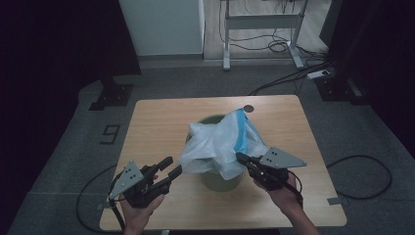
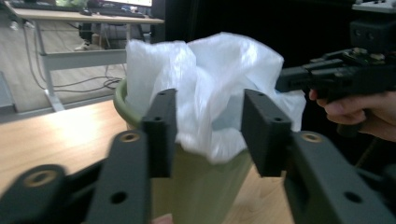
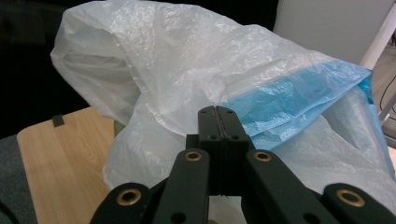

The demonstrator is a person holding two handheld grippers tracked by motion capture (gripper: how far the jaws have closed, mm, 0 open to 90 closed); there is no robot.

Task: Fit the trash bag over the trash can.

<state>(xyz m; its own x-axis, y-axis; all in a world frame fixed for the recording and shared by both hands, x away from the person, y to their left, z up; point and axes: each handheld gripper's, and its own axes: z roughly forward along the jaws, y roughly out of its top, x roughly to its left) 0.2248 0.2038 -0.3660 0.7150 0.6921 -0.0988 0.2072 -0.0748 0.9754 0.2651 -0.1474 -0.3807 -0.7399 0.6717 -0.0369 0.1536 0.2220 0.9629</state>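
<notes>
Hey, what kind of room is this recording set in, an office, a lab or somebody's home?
Most likely a lab or office workspace. A small wooden table stands on grey carpet, a height-adjustable desk frame stands behind, loose cables cross the floor, and a number is taped on the floor.

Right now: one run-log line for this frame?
scene: plastic bag in green bin | left claw: open, beside bag | right claw: shut on bag edge | table: wood

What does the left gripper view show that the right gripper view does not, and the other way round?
Left gripper view: the green bin, the left gripper with its jaws apart, and the right gripper reaching in at the bag's edge. Right gripper view: the bag's blue strip, and its own jaws shut together at the plastic. Both: the white bag and the table.
</notes>
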